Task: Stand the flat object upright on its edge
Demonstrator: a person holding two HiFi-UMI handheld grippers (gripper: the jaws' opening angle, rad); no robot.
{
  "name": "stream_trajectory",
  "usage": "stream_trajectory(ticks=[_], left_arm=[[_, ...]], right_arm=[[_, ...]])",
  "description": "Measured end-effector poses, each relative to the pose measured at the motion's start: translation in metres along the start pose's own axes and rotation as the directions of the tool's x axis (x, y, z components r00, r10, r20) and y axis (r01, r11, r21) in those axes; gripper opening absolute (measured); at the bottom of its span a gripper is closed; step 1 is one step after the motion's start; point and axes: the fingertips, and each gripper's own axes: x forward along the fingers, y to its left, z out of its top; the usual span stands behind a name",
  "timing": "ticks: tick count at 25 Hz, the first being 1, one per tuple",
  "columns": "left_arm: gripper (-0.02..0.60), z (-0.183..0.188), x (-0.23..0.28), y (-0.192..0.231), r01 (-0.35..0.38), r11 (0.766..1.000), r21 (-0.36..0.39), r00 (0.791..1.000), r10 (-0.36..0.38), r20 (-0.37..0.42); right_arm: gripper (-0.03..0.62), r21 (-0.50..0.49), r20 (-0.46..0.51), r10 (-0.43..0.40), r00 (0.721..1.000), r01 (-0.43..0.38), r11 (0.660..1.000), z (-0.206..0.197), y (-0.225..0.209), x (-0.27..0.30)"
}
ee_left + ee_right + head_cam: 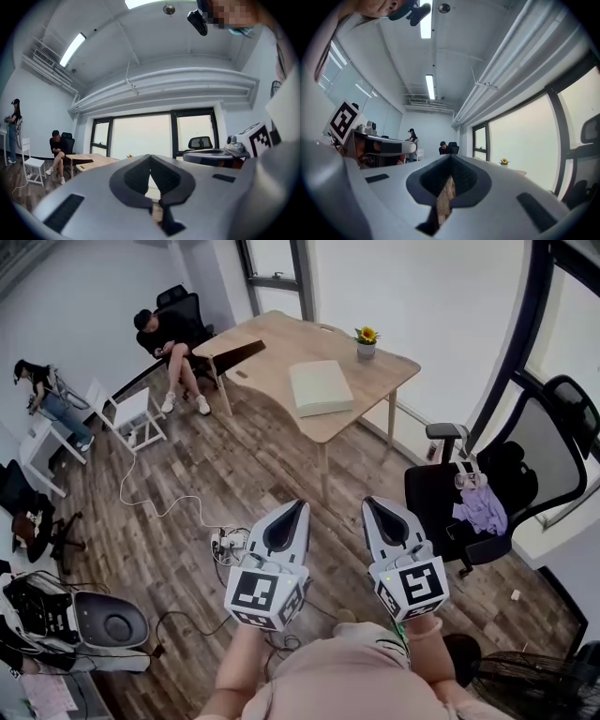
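The flat object, a pale cream rectangular pad [321,387], lies flat on the light wooden table [394,371] at the far side of the room. Both grippers are held close to the person's body, well short of the table, over the wood floor. The left gripper [293,509] is shut with nothing between its jaws. The right gripper [377,505] beside it is shut and empty too. In the left gripper view the jaws [150,157] meet at the tip and the table [93,161] shows far off. In the right gripper view the closed jaws [451,157] point level into the room.
A small sunflower pot [366,340] stands on the table's far corner. A black office chair [478,502] with a purple cloth sits to the right. One person sits on a chair [173,343] behind the table and another stands at the left [52,399]. A power strip with cables [225,542] lies on the floor.
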Motion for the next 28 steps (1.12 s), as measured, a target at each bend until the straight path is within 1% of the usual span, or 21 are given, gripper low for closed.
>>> stream_trajectory(ticks=[3, 7, 9, 15, 20, 28], left_arm=[[0.009, -0.003, 0.018, -0.002, 0.003, 1.000, -0.005, 1.000, -0.003, -0.008], [0.009, -0.006, 0.043, -0.007, 0.014, 1.000, 0.012, 1.000, -0.014, -0.026], [0.009, -0.005, 0.052, -0.007, 0.005, 1.000, 0.020, 1.000, -0.005, -0.024], [0.009, -0.005, 0.076, -0.004, -0.008, 1.000, 0.024, 1.000, 0.009, -0.028], [0.009, -0.010, 0.099, 0.005, -0.018, 1.000, 0.008, 0.999, 0.018, -0.040], [0.009, -0.015, 0.135, 0.016, -0.007, 1.000, -0.021, 0.999, 0.006, -0.046]], right_arm=[[0.000, -0.003, -0.001, 0.009, 1.000, -0.009, 1.000, -0.003, -0.016, 0.007], [0.000, -0.020, -0.019, 0.012, 1.000, -0.013, 1.000, -0.011, -0.039, 0.018], [0.000, -0.021, -0.032, 0.007, 0.999, -0.007, 1.000, -0.015, -0.050, 0.023], [0.000, 0.013, -0.034, -0.011, 0.999, 0.012, 1.000, -0.025, -0.082, 0.038], [0.000, 0.015, -0.038, -0.009, 0.999, 0.009, 1.000, -0.028, -0.099, 0.055], [0.000, 0.006, -0.047, -0.027, 0.999, 0.027, 1.000, -0.034, -0.124, 0.081]])
